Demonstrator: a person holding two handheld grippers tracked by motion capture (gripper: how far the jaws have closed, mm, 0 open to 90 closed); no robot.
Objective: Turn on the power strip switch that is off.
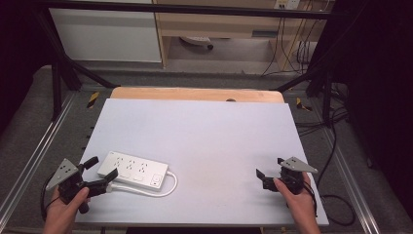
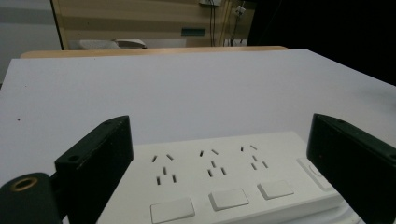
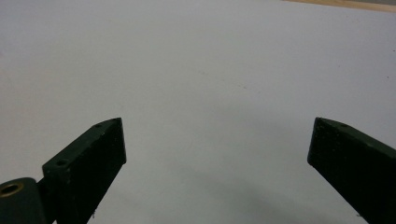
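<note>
At near-left table corner, your left gripper (image 1: 101, 171) jaws spread wide, straddling white plastic six-outlet power strip (image 1: 132, 169), not pinching. Approach step; next, close squarely on strip. Right gripper (image 1: 269, 170) spread, idle.

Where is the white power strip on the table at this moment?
In the high view the white power strip lies flat on the near left part of the table, just beside the open left gripper; its cable curls beside its right end.

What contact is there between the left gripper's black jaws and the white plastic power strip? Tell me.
Cannot tell. In the left gripper view the left gripper has its jaws wide open on either side of the power strip, but neither that view nor the high view shows contact or a gap plainly.
</note>
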